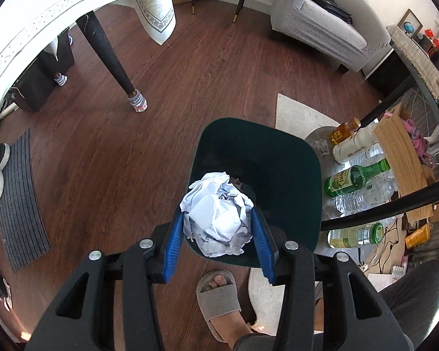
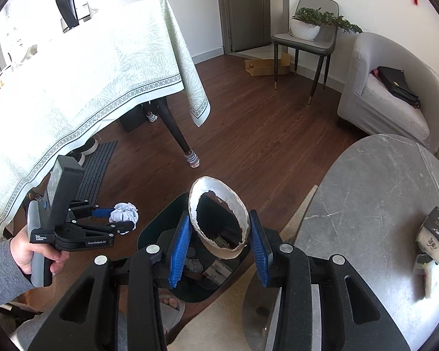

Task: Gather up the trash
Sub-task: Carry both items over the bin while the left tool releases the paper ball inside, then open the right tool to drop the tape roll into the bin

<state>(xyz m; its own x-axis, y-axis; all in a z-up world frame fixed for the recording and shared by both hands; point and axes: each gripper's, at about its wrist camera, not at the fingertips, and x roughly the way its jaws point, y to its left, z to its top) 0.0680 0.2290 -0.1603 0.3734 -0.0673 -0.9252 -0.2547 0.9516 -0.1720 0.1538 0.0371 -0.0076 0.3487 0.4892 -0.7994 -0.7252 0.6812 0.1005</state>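
Note:
My left gripper point(image 1: 218, 231) is shut on a crumpled white paper ball point(image 1: 216, 216) and holds it over the near rim of a dark green trash bin point(image 1: 278, 181) on the floor. In the right wrist view the left gripper point(image 2: 125, 219) with the paper ball point(image 2: 124, 216) hangs left of the bin point(image 2: 152, 234). My right gripper point(image 2: 218, 242) is shut on a torn white paper cup point(image 2: 219, 219), dark inside, held above the bin, which holds some scraps.
A grey round table point(image 2: 380, 204) with a snack packet point(image 2: 433, 234) is at right. Bottles point(image 1: 357, 175) lie beside the bin under the table. A cloth-covered dining table point(image 2: 73, 73), an armchair point(image 2: 395, 93), a chair and a doormat point(image 1: 20, 199) stand around. My slippered foot point(image 1: 219, 295) is near the bin.

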